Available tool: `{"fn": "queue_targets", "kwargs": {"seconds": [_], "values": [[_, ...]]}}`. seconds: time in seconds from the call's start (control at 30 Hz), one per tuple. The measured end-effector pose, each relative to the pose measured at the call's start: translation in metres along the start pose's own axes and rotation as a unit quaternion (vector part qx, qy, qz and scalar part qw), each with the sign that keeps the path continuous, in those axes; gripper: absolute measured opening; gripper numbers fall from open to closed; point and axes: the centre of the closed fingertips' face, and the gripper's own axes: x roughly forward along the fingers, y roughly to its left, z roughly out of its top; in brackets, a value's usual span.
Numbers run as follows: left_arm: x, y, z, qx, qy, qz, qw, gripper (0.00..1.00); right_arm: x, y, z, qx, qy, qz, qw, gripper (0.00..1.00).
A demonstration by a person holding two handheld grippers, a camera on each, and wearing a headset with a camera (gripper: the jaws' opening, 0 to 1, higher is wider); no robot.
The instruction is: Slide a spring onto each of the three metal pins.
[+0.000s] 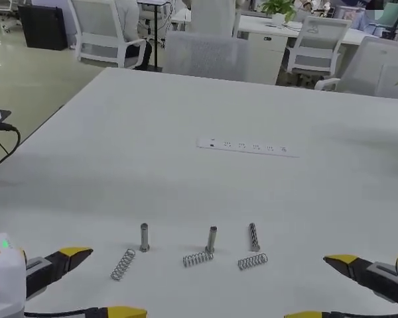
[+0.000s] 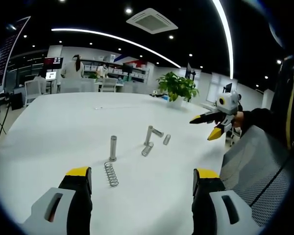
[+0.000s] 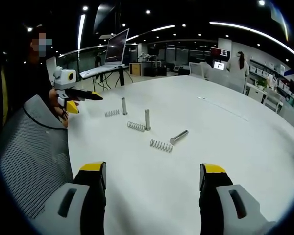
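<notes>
Three metal pins sit in a row near the table's front edge: the left pin [image 1: 144,237] and middle pin [image 1: 212,238] stand upright, while the right pin [image 1: 253,236] lies on its side [image 3: 179,137]. A loose spring lies beside each: left spring [image 1: 123,264], middle spring [image 1: 198,258], right spring [image 1: 252,262]. My left gripper [image 1: 99,283] hovers open just left of the left spring [image 2: 110,174], holding nothing. On the far side, my right gripper [image 1: 322,288] is open, empty, and apart from the right spring [image 3: 160,145].
A white power strip [image 1: 247,146] lies flat mid-table beyond the pins. Office chairs [image 1: 105,33] and desks stand past the far edge. A black cable [image 1: 3,136] hangs at the left edge. A mesh chair back [image 3: 34,156] is close by my grippers.
</notes>
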Motion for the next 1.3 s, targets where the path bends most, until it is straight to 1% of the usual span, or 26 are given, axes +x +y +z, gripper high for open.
{"fn": "queue_targets", "kwargs": {"seconds": [0.1, 0.37, 0.6, 0.7, 0.77, 0.9, 0.93, 1.1, 1.2, 1.3], "values": [[0.0, 0.0, -0.001, 0.001, 0.002, 0.0, 1.0, 0.82, 0.0, 0.0, 0.0, 0.0, 0.0, -0.001, 1.0, 0.77], [0.0, -0.001, 0.001, 0.003, -0.001, -0.001, 1.0, 0.82, -0.002, -0.003, 0.0, 0.002, 0.003, -0.004, 1.0, 0.76], [0.0, -0.002, 0.002, 0.004, -0.001, -0.003, 1.0, 0.81, -0.005, -0.008, 0.001, -0.002, 0.009, -0.009, 0.9999, 0.75], [0.0, -0.003, 0.003, 0.004, -0.002, -0.004, 1.0, 0.81, -0.007, -0.012, 0.007, -0.003, 0.009, -0.01, 0.9999, 0.74], [0.0, -0.004, 0.004, 0.005, -0.004, -0.005, 1.0, 0.81, -0.008, -0.018, 0.01, -0.01, 0.012, -0.013, 0.9998, 0.72], [0.0, -0.004, 0.004, 0.004, -0.004, -0.004, 1.0, 0.81, -0.008, -0.029, 0.025, -0.014, 0.009, -0.02, 0.9997, 0.69], [0.0, -0.004, 0.004, 0.005, -0.004, -0.004, 1.0, 0.81, -0.007, -0.03, 0.027, -0.016, 0.009, -0.022, 0.9996, 0.68], [-0.003, -0.006, 0.005, 0.006, -0.003, -0.003, 1.0, 0.81, -0.001, -0.041, 0.044, -0.024, 0.009, -0.025, 0.9994, 0.65], [-0.004, -0.007, 0.007, 0.007, -0.007, -0.003, 0.9999, 0.81, 0.003, -0.045, 0.051, -0.033, 0.013, -0.027, 0.999, 0.62], [-0.005, -0.009, 0.009, 0.009, -0.009, -0.004, 0.9999, 0.81, 0.01, -0.047, 0.062, -0.037, 0.011, -0.023, 0.999, 0.58]]}}
